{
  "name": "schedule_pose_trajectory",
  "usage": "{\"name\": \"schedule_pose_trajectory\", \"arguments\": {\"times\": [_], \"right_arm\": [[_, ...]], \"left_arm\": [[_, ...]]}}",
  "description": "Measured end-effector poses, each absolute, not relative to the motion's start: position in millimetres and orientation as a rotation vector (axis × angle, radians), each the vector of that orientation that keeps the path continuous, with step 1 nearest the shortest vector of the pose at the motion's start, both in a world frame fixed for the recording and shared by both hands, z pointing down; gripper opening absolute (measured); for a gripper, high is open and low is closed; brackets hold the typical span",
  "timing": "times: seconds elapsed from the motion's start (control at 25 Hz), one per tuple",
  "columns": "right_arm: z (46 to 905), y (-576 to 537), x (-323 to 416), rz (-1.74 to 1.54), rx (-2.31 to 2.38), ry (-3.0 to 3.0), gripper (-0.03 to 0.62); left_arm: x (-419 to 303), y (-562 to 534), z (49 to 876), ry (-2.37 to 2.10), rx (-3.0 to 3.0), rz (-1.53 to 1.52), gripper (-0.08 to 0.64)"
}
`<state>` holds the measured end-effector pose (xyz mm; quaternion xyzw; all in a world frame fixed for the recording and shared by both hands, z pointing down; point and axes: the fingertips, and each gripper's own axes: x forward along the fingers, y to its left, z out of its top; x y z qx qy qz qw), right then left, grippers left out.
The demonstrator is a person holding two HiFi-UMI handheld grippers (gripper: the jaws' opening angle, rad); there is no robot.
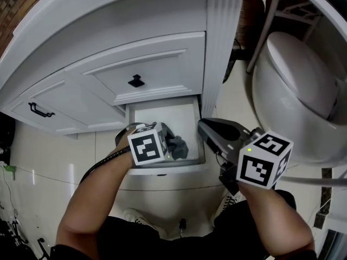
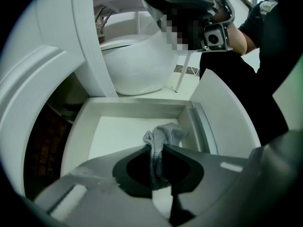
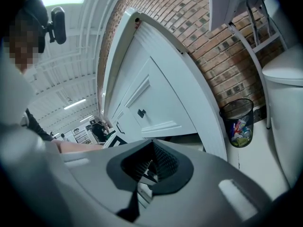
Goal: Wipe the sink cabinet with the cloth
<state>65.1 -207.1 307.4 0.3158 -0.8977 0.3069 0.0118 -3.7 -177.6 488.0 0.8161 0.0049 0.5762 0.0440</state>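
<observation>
The white sink cabinet [image 1: 162, 53] has its bottom drawer [image 1: 191, 112] pulled open. My left gripper [image 1: 172, 142] hangs over that drawer, shut on a crumpled grey cloth [image 1: 179, 147]. In the left gripper view the cloth [image 2: 163, 135] bunches out past the jaws of the left gripper [image 2: 158, 149], above the drawer's white floor [image 2: 118, 136]. My right gripper [image 1: 202, 127] is just right of the drawer by the cabinet's corner post, shut with nothing in it. The right gripper view shows that gripper [image 3: 150, 144] pointing along the cabinet front [image 3: 156, 93].
A white toilet [image 1: 298, 85] stands close on the right, leaving a narrow gap of floor. A black mesh waste bin [image 3: 238, 122] sits against the brick wall. The upper drawer has a black knob [image 1: 135, 81], and the left door a black handle [image 1: 40, 110].
</observation>
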Motion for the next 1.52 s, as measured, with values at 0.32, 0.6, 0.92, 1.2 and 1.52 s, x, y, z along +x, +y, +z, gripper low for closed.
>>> {"name": "schedule_pose_trajectory", "arguments": {"times": [0.32,0.6,0.92,1.2,1.52], "right_arm": [[310,-204,48,0.931,0.959,-2.785,0.002],[307,-202,45,0.929,0.989,-2.776,0.003],[301,-190,33,0.900,0.981,-2.778,0.003],[292,-173,31,0.852,0.998,-2.783,0.003],[283,-139,49,0.756,1.058,-2.754,0.003]], "left_arm": [[-64,-180,485,-0.088,2.439,1.822,0.038],[-95,-174,477,-0.126,2.415,1.842,0.038],[-126,-169,478,-0.186,2.376,1.886,0.038],[-130,-177,463,-0.380,2.472,1.828,0.038],[-134,-178,388,-0.842,2.681,1.430,0.040]]}}
